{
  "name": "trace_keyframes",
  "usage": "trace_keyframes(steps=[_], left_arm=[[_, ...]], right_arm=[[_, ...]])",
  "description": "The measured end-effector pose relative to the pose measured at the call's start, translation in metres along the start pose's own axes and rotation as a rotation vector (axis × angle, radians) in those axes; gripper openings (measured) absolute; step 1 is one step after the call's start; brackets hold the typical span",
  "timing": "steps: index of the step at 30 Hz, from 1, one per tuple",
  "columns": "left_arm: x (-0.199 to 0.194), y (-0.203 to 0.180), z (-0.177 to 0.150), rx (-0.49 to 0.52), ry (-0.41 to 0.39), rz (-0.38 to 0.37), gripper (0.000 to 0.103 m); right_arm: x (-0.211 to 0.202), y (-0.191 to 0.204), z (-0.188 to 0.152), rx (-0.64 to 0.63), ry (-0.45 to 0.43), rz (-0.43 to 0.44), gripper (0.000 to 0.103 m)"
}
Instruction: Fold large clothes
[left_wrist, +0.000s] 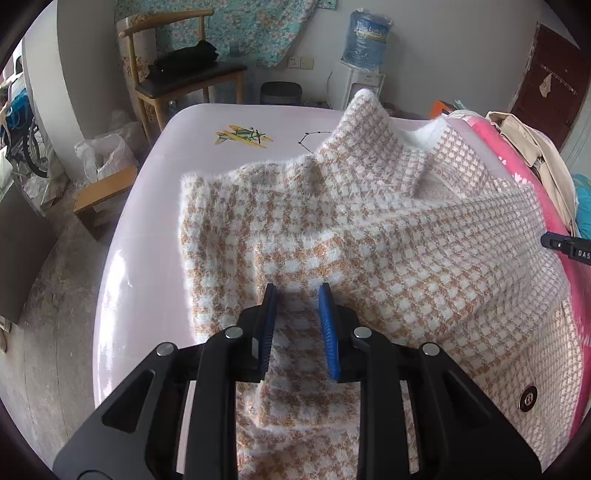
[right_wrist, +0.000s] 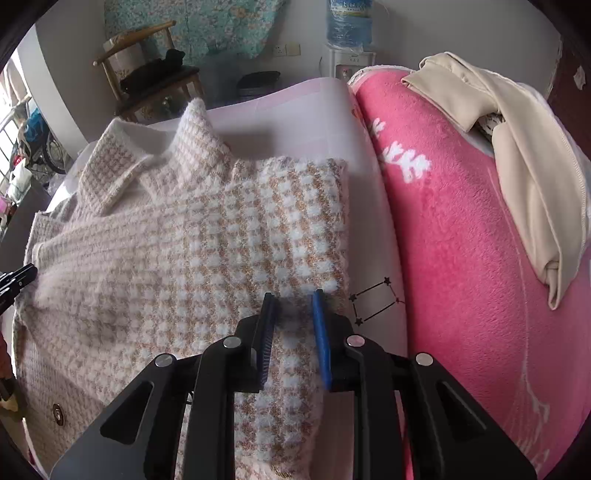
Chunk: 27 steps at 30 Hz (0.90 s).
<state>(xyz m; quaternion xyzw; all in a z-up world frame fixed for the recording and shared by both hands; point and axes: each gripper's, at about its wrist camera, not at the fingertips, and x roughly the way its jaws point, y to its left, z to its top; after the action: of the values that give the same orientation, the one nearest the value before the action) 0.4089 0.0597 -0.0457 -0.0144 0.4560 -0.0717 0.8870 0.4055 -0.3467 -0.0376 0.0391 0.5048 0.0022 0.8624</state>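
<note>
Both tongs spread wide: left tongs (left_wrist: 297, 291) and right tongs (right_wrist: 293, 297) over houndstooth jacket (left_wrist: 369, 236) on pink tabletop (left_wrist: 155, 206), gripping nothing.

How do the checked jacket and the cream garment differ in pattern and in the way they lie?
The checked jacket has a tan and white check; the cream garment is plain. The jacket lies spread on the pale pink table, with both sleeves folded in; the cream garment lies bunched on the pink blanket. The left gripper and right gripper are at the jacket; neither is at the cream garment.
</note>
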Motion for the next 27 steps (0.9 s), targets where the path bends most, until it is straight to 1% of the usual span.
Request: trace_keyframes(steps=[1,3,4,6,7,8,9,10,11,12,13,14,15,16,17,18,19,20,21,22,23,24,25,26,27], left_arm=[[-0.005,0.0,0.001,0.005,-0.017,-0.004,0.023],[-0.013,-0.004,0.007,0.018,-0.05,-0.045,0.023],[-0.014,-0.008,0.01,0.032,-0.057,-0.053,0.024],[-0.006,-0.018,0.017,0.056,-0.047,-0.023,0.024],[0.001,-0.022,0.02,0.066,-0.027,0.0,0.025],[0.014,-0.023,0.02,0.071,0.008,0.036,0.028],[0.023,-0.021,0.02,0.061,0.024,0.034,0.03],[0.023,-0.016,0.02,0.039,0.003,0.011,0.03],[0.022,-0.013,0.021,0.02,0.011,-0.004,0.03],[0.018,-0.01,0.021,0.007,0.013,-0.002,0.03],[0.011,-0.009,0.021,0.005,0.003,0.023,0.03],[0.001,-0.009,0.019,0.016,-0.021,0.039,0.03],[-0.009,-0.008,0.016,0.029,-0.04,0.023,0.029],[-0.018,-0.009,0.013,0.039,-0.049,-0.011,0.029],[-0.026,-0.012,0.009,0.053,-0.052,-0.049,0.03],[-0.03,-0.016,0.005,0.078,-0.047,-0.078,0.032],[-0.03,-0.023,-0.002,0.113,-0.031,-0.075,0.035],[-0.024,-0.028,-0.01,0.15,-0.007,-0.033,0.036],[-0.013,-0.034,-0.017,0.179,0.028,0.026,0.04],[-0.005,-0.032,-0.023,0.18,0.034,0.03,0.043],[-0.007,-0.027,-0.023,0.147,0.012,0.003,0.043],[-0.007,-0.022,-0.021,0.11,0.029,-0.016,0.043],[-0.011,-0.018,-0.017,0.076,0.036,-0.013,0.042],[-0.02,-0.018,-0.016,0.064,0.024,0.007,0.042],[-0.031,-0.02,-0.016,0.08,-0.009,0.001,0.041]], right_arm=[[-0.005,0.001,0.005,-0.001,-0.007,0.003,0.02],[-0.013,0.006,0.018,-0.005,-0.039,0.024,0.02],[-0.014,0.008,0.026,-0.01,-0.058,0.021,0.02],[-0.008,0.012,0.042,-0.013,-0.084,0.02,0.02],[0.0,0.013,0.049,-0.014,-0.082,0.009,0.02],[0.015,0.014,0.054,-0.025,-0.061,-0.047,0.02],[0.032,0.012,0.056,-0.034,-0.016,-0.103,0.02],[0.046,0.007,0.056,-0.022,0.019,-0.104,0.02],[0.05,0.0,0.055,0.005,0.025,-0.079,0.02],[0.045,-0.004,0.055,0.031,0.011,-0.059,0.018],[0.037,-0.004,0.054,0.043,0.0,-0.065,0.018],[0.027,-0.002,0.052,0.044,-0.01,-0.085,0.018],[0.014,0.001,0.048,0.04,-0.027,-0.093,0.021],[0.001,0.006,0.04,0.027,-0.053,-0.061,0.021],[-0.012,0.013,0.032,-0.001,-0.077,-0.006,0.021],[-0.021,0.023,0.021,-0.046,-0.09,0.034,0.022],[-0.025,0.034,0.009,-0.105,-0.083,0.049,0.024],[-0.022,0.044,-0.003,-0.16,-0.059,0.055,0.027],[-0.013,0.049,-0.013,-0.202,-0.022,0.02,0.029],[0.001,0.049,-0.022,-0.233,0.029,-0.048,0.03],[0.009,0.044,-0.029,-0.238,0.019,-0.042,0.031],[0.008,0.037,-0.03,-0.208,0.013,-0.01,0.031],[0.003,0.03,-0.028,-0.159,0.022,0.004,0.031],[-0.005,0.028,-0.026,-0.121,0.029,-0.005,0.031],[-0.014,0.032,-0.027,-0.119,0.012,-0.01,0.032]])
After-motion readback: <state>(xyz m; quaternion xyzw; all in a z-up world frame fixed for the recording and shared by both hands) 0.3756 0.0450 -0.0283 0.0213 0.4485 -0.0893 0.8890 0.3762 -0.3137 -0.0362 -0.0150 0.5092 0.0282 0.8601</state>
